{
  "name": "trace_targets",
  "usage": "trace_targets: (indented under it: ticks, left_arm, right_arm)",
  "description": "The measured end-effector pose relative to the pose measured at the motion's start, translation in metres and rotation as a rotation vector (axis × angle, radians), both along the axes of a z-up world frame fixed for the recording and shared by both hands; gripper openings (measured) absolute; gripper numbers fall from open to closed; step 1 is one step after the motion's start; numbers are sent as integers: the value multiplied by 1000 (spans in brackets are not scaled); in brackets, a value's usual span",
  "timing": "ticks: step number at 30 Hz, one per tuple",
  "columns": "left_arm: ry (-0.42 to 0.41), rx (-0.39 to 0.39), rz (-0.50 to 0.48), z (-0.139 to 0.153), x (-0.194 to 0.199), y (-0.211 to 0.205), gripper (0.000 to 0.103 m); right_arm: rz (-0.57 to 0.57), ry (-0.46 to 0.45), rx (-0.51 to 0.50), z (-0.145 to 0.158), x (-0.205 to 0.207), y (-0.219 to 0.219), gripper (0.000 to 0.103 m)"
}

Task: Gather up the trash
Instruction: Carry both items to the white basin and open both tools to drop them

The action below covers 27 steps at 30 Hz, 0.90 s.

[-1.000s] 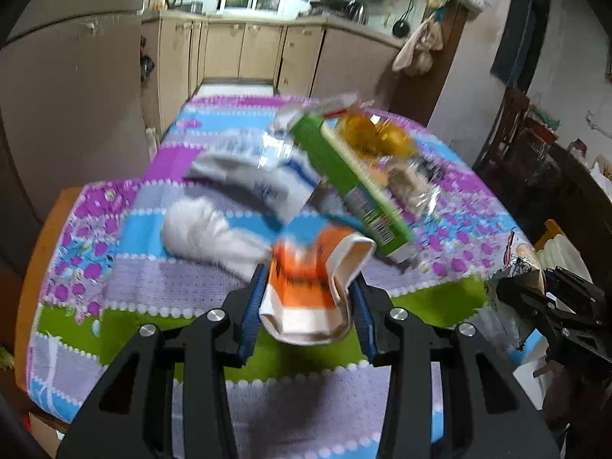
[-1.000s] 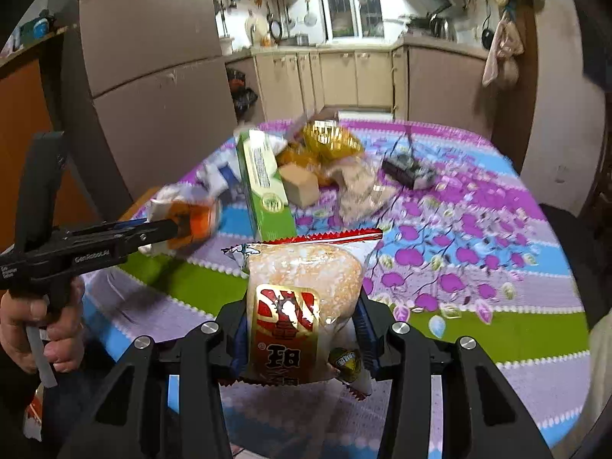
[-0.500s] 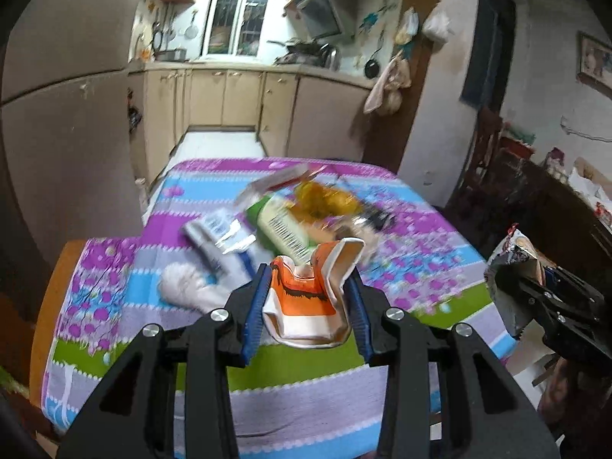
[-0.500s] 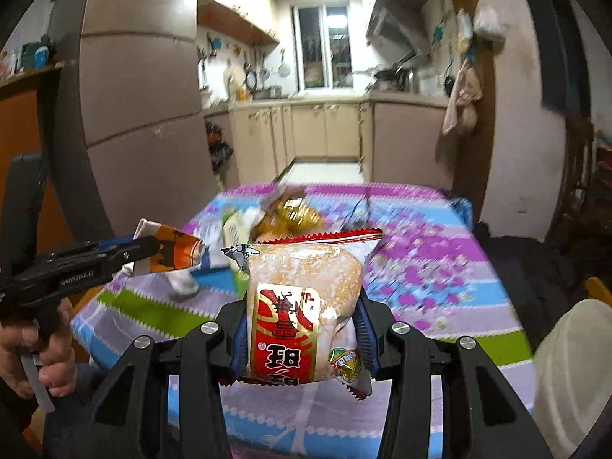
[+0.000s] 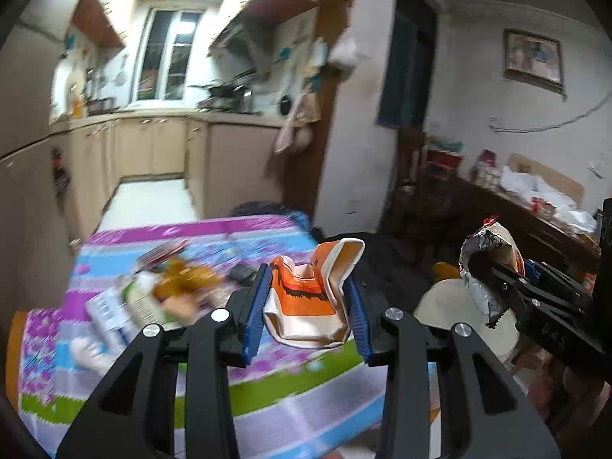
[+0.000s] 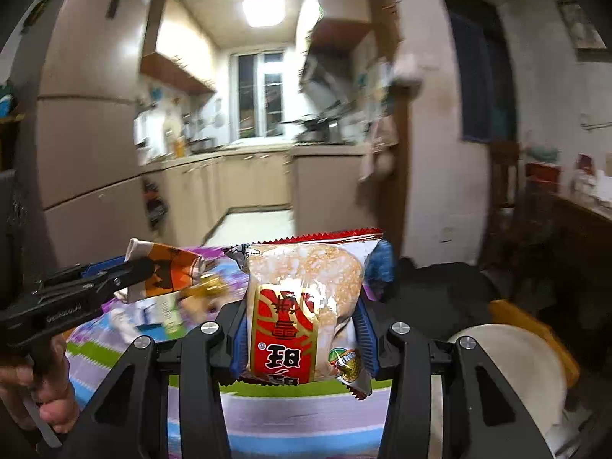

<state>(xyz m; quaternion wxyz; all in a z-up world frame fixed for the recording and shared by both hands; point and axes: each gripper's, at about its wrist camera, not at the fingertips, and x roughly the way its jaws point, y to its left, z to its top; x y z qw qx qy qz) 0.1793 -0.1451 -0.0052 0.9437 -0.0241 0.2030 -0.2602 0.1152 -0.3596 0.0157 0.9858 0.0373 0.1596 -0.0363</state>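
Observation:
My left gripper (image 5: 308, 287) is shut on a crumpled orange-and-white carton (image 5: 306, 302), held up above the table's near right part. In the right wrist view the same gripper (image 6: 126, 271) enters from the left with the carton (image 6: 168, 271), a hand (image 6: 49, 394) on its handle. My right gripper (image 6: 306, 298) is shut on a clear snack packet with a red label (image 6: 302, 306). In the left wrist view that packet (image 5: 493, 252) hangs at the right, above a white round container (image 5: 451, 302).
The table with a striped flowery cloth (image 5: 267, 401) still carries loose litter: a yellow wrapper (image 5: 183, 275), a green box (image 6: 168, 310) and a white wad (image 5: 88, 348). The white round container (image 6: 508, 367) stands off the table's right edge. Dark furniture lines the right wall.
Both grippers have risen and swung right, away from the litter on the table, each keeping its load. The white round container has come into view at lower right.

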Motion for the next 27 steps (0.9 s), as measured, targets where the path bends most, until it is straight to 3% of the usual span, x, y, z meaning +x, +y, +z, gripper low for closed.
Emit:
trace_targets:
  ticks: [8,14,21,27]
  left_arm:
    - [-48,-32,-171,22,-9,-93,37]
    - [-31,-40,-295,27,-9,-170,37]
    - [98,-11,-434,8,5,-245,37]
    - [230,38,-469,-29,31,-285,36]
  right_arm:
    - [-233,16,5,21,-44,-105,46]
    - [-339,128,53,20,-51,-181,46]
    - [-372,305,186,-11,-24,-257,46]
    - [-379,412,233,-48,9,-295,46]
